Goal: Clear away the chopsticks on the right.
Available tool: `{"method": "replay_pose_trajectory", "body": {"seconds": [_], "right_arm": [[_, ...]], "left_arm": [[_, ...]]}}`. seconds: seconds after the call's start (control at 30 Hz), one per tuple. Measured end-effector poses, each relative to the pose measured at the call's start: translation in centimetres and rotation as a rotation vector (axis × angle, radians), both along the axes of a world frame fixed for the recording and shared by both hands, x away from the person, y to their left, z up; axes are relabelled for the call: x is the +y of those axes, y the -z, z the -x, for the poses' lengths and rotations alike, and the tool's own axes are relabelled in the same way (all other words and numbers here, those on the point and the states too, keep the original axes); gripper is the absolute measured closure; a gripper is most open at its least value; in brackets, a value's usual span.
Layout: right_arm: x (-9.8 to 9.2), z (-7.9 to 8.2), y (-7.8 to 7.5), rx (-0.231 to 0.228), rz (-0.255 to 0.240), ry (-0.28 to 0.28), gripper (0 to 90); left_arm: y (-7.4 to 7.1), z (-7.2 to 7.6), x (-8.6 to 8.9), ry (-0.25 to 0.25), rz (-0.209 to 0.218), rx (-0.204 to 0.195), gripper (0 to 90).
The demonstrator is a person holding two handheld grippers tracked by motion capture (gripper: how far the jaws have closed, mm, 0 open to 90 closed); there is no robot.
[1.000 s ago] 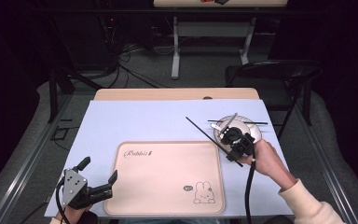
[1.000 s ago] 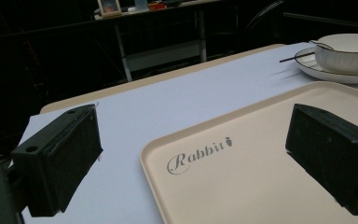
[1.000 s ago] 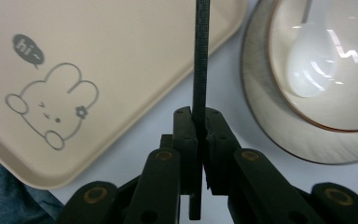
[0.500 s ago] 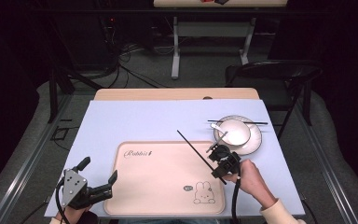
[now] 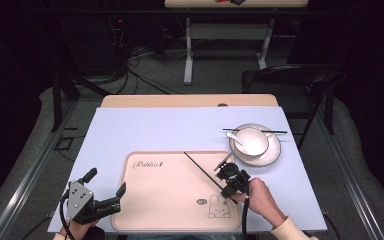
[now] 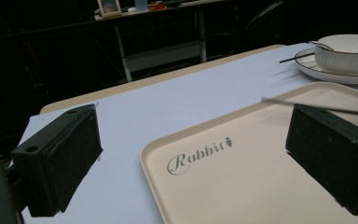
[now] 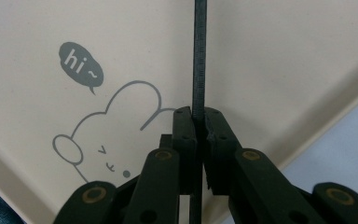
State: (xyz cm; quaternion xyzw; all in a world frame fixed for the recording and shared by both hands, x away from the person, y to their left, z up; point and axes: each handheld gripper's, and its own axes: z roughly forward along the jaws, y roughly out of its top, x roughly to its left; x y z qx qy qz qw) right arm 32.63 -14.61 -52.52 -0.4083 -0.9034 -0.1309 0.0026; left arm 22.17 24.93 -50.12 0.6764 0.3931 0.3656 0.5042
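Note:
A beige tray [image 5: 170, 190] with "Rabbit" lettering and a rabbit drawing lies at the front of the table. My right gripper [image 5: 230, 184] hangs over its right part, shut on a thin black chopstick [image 5: 200, 167] that slants up-left across the tray. In the right gripper view the jaws pinch the chopstick [image 7: 199, 56] just above the rabbit drawing [image 7: 112, 121]. A white bowl [image 5: 251, 140] with a spoon [image 5: 232, 136] sits on a plate [image 5: 272, 152]; a second chopstick [image 5: 277, 131] lies across its far side. My left gripper [image 5: 106, 182] rests open at the tray's front-left corner, with nothing between its jaws [image 6: 193, 130].
A pale blue cloth [image 5: 170, 130] covers the wooden table [image 5: 190, 100]. A dark folding chair [image 5: 290, 80] stands behind the table's right corner. A second table's legs [image 5: 225, 35] and floor cables lie farther back.
My right gripper has carried the chopstick from above the plate down and to the left, over the tray's right part. The left gripper has stayed put.

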Motion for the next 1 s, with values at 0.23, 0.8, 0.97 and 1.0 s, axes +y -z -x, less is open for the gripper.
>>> {"method": "replay_pose_trajectory", "body": {"seconds": [0.23,0.8,0.97,1.0], "right_arm": [[0.5,0.5,0.0,-0.023,0.037,-0.017,75.2],[-3.1,0.6,-2.7,-0.155,0.055,-0.199,12.5],[-5.0,0.6,-3.6,-0.183,0.067,-0.200,2.2],[-5.4,0.6,-3.8,-0.180,0.073,-0.194,1.0]], "left_arm": [[0.0,0.1,0.0,-0.001,0.005,-0.004,3.0],[0.0,0.0,0.0,-0.003,0.003,-0.002,3.1],[0.0,0.1,0.0,-0.002,0.003,-0.004,3.1],[0.0,0.1,0.0,-0.004,0.004,-0.004,3.1]]}}
